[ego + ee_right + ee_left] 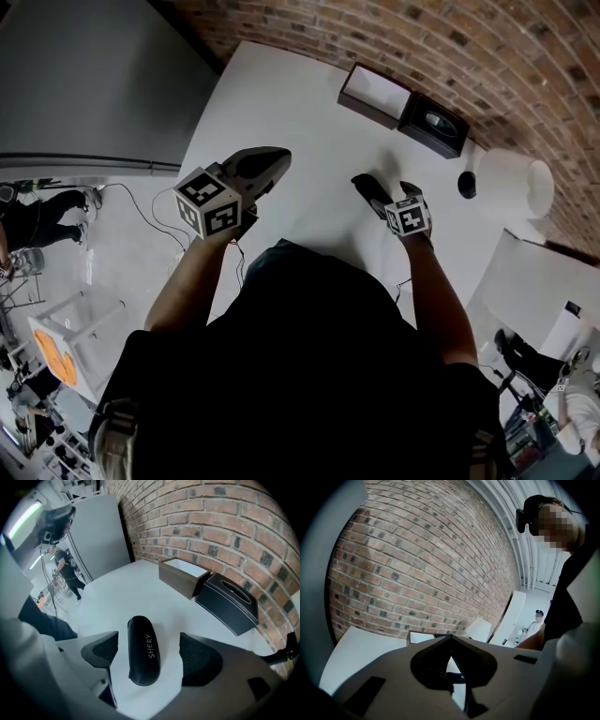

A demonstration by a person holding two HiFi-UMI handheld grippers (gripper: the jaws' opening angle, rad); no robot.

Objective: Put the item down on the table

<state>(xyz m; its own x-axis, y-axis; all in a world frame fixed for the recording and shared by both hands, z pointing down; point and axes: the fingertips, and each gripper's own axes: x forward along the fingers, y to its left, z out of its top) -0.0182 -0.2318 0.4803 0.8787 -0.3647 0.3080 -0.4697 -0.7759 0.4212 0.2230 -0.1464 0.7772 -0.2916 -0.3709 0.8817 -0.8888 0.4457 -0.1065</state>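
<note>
The right gripper has its two jaws spread wide, holding nothing. Their inner pads are dark and ribbed, set in grey shells. Between them lies one case, touching neither jaw. It rests flat on the table, well in from the edges, toward the near side. The case is a long, smooth, black capsule with rounded ends and one white word, "SHERY", printed along its top. It points lengthwise away from the gripper, toward the far edge.

The left gripper is held above the table's left side. Its two jaws are closed, tips meeting in a point with nothing caught between them. Each gripper carries one cube faced with black and white square markers.

The table top is plain white, matt and flat, with straight edges.

Two boxes stand side by side at the far edge, against the wall. The brown box is rectangular and open-topped, with dark walls and a white inside. To its right, just beside it, is the black box. It is also rectangular, with a closed top bearing one oval opening and a thin pale line round its edge.

The wall is rough red-brown brick with pale mortar.

One white drum shape stands past the table's far right corner, with one small black round thing just beside it.
</note>
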